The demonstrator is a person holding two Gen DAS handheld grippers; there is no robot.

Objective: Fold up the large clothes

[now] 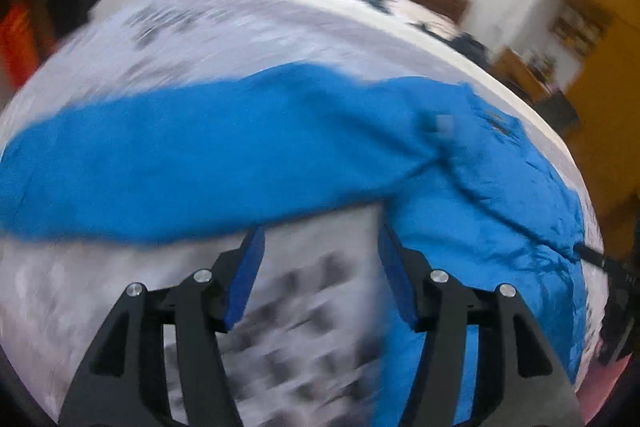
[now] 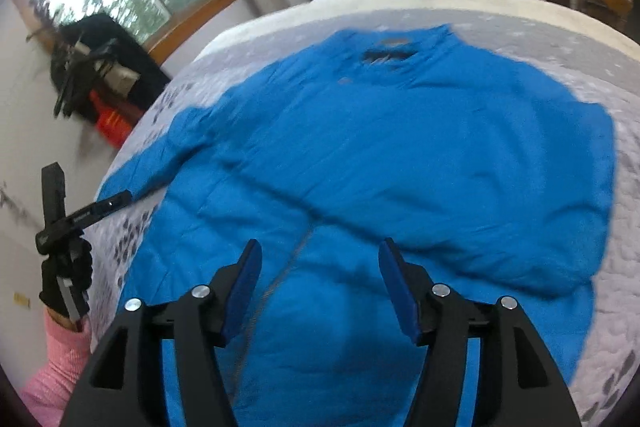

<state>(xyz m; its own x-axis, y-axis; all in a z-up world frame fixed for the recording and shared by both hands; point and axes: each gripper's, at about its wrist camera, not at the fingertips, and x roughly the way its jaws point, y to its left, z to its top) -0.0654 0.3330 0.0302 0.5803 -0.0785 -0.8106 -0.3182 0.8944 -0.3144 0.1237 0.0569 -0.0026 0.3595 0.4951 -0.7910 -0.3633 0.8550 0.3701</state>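
A soft, puffy blue jacket (image 2: 380, 163) lies limp on the bed (image 2: 520, 19). Left gripper (image 1: 320, 239) and right gripper (image 2: 320, 255) hover with jaws apart, empty. The sleeve cuff (image 1: 40, 187) looks the likeliest hold.

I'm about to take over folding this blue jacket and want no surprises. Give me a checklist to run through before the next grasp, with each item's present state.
1. Left gripper open and empty: ok, jaws apart, nothing between them.
2. Right gripper open and empty: ok.
3. Blue padded jacket lying on the grey patterned bedspread: ok, spread out, collar at the far end.
4. Jacket's left sleeve within reach of the left gripper: ok, just ahead of its fingertips.
5. Jacket smooth: not ok, creases across the body.
6. Zip closed: cannot tell, too blurred.
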